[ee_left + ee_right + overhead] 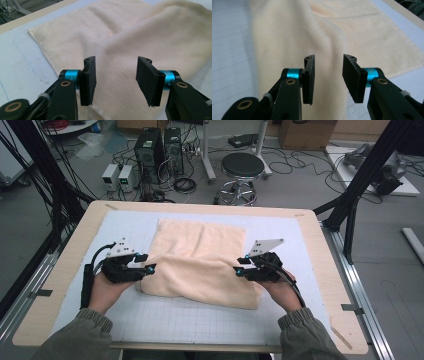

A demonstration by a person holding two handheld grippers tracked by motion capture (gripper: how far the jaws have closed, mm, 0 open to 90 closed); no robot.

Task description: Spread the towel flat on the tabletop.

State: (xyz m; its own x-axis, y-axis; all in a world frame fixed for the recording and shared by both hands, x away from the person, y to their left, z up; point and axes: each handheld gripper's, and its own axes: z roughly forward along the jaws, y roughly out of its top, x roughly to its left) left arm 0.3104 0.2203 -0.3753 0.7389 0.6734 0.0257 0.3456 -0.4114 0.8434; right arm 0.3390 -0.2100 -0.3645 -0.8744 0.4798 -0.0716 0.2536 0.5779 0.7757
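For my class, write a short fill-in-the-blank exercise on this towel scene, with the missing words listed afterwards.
1. The cream towel lies on a white gridded ____.
2. The left tool has its jaws ____, with nothing pressed between them.
3. The right tool is at the towel's ____ end in the high view.
4. Beyond the table stands a round black ____.

Missing words: mat; open; right; stool

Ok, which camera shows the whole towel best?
The high view: the whole towel lies there, its near part folded over, on the table. The left gripper view and the right gripper view give only close stretches of its cloth.
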